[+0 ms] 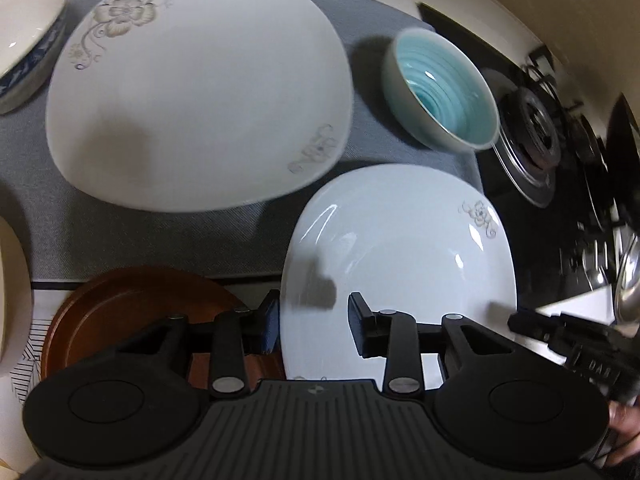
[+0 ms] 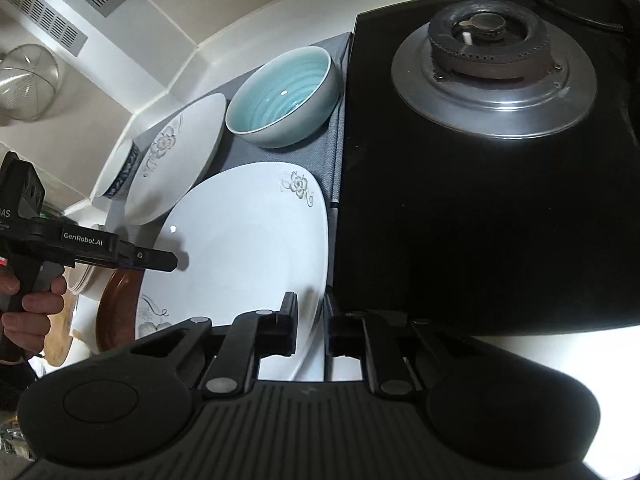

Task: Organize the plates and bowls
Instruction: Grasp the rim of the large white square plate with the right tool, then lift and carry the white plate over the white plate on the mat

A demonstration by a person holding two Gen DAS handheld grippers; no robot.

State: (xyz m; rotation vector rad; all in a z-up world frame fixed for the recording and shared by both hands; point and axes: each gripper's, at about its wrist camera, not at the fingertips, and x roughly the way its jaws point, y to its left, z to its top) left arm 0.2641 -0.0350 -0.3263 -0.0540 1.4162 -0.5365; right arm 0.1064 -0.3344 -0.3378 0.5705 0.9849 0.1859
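Blue-glazed bowl (image 2: 282,98) empty on the grey mat (image 1: 120,236) beside the stove (image 2: 492,184), near white plate (image 2: 248,248) bare, my right claw (image 2: 310,330) pinching its rim, my left claw (image 1: 314,322) straddling its other edge, grip uncertain, both pointing downward

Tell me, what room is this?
Most likely a home kitchen. There is a gas burner on a black stovetop, a vent hood overhead, and dishes like a blue bowl on the counter.

place: home kitchen | cues: gas burner (image 2: 486,50), range hood (image 2: 60,12), countertop dishes
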